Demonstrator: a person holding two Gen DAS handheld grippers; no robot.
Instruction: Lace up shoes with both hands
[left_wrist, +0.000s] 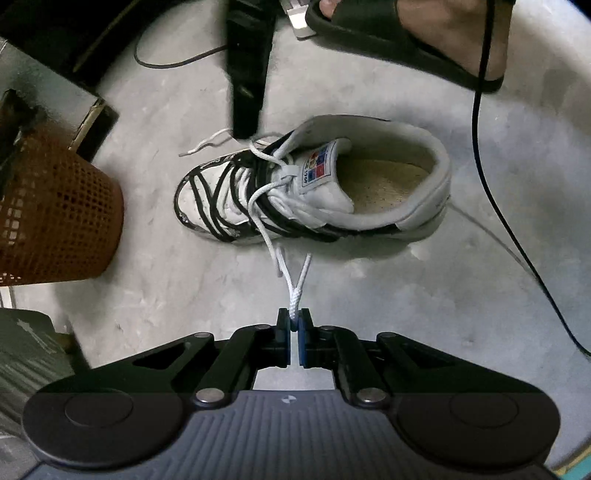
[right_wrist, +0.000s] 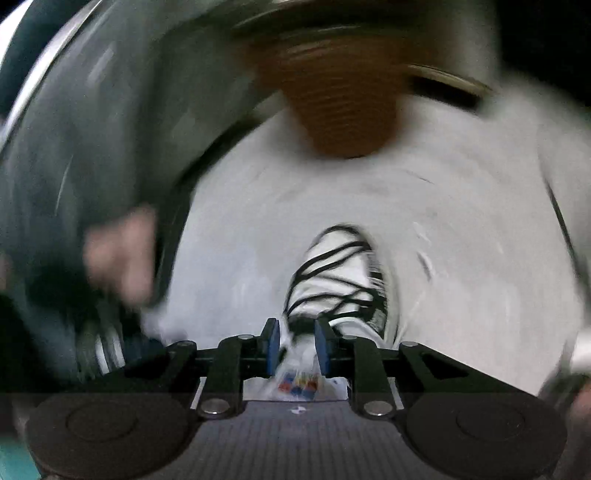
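Shoe (left_wrist: 314, 181) lies on its side on the grey floor (left_wrist: 369, 302), toe toward the orange basket (left_wrist: 55, 221); my left claw (left_wrist: 294, 325) is pinched together on a doubled white lace (left_wrist: 295, 291) that runs up taut to the eyelets; my right claw (right_wrist: 295, 341) stands apart over the tongue, nothing gripped between its pads that I can make out. Risks, as I judge them: pull harder on the left and the lace may slip from the pads, or the shoe may drag across the floor, since nothing pins it; the right claw closing blind in this blur could catch the tongue label instead of a lace. Left view shows the loose lace end (left_wrist: 207, 144) beyond the toe side, a sandalled foot (left_wrist: 424, 33) and a black cable (left_wrist: 484, 147); right view, badly smeared, shows only the shoe (right_wrist: 343, 280) head-on and the basket (right_wrist: 340, 107) behind.
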